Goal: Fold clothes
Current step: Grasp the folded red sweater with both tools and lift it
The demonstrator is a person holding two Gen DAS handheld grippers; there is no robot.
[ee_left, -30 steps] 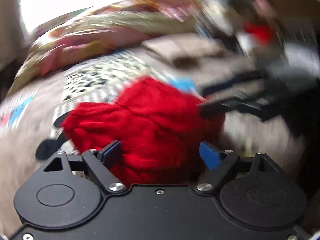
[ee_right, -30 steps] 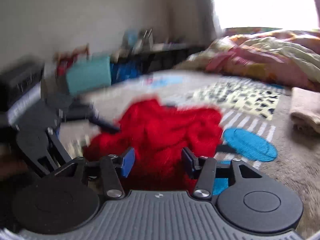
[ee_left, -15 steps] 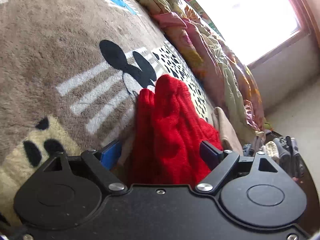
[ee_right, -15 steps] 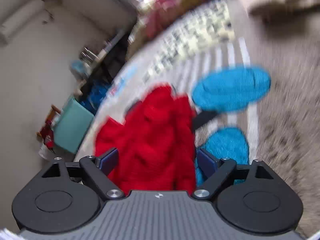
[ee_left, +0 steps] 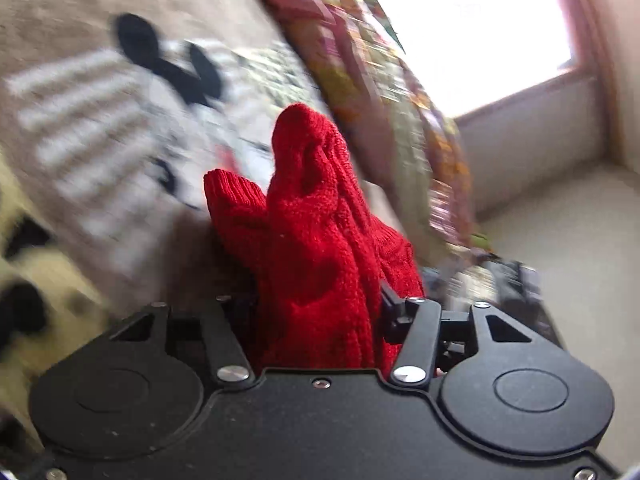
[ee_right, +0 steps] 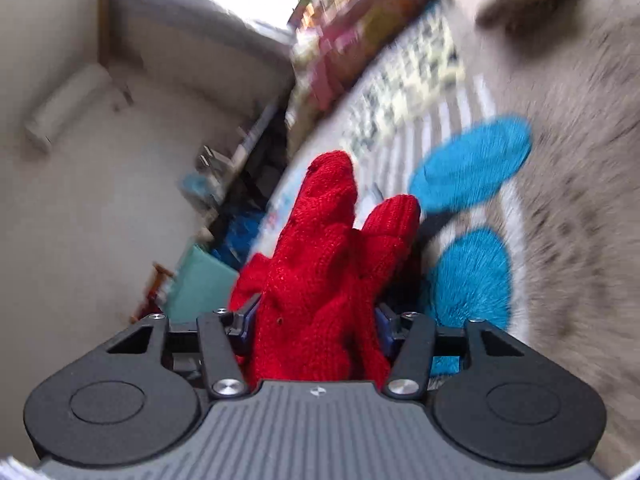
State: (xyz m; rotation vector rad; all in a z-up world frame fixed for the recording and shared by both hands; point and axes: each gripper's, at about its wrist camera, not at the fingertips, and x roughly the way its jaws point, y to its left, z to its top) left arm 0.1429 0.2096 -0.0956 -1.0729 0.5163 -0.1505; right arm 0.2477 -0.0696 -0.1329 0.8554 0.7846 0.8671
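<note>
Left gripper (ee_left: 316,304) clamped on a bunch of the red knitted sweater (ee_left: 316,240), fabric pressed between both fingers and rising in front of the lens in a thick fold with a ribbed cuff (ee_left: 232,192) sticking out on the left side. Right gripper (ee_right: 316,320) also closed on the red knitted sweater (ee_right: 320,276), blue pads (ee_right: 382,326) squeezed against the wool from both sides, two rounded lumps of knit standing up beyond the fingers. Sweater lifted off the surface at both grips, hanging over a brown fleece blanket (ee_left: 72,12) with white stripes, black mouse ears (ee_left: 168,64) and, in the right wrist view, two blue ovals (ee_right: 472,164). Behind, a crumpled colourful quilt (ee_left: 384,92) along the far side of the bed, and a bright window (ee_left: 480,32) above it. In the right wrist view, a pale wall with an air conditioner unit (ee_right: 68,108), a dark shelf with clutter (ee_right: 248,172) and a teal box (ee_right: 200,288) beside the bed. Background strongly blurred in both views, small details not readable.
</note>
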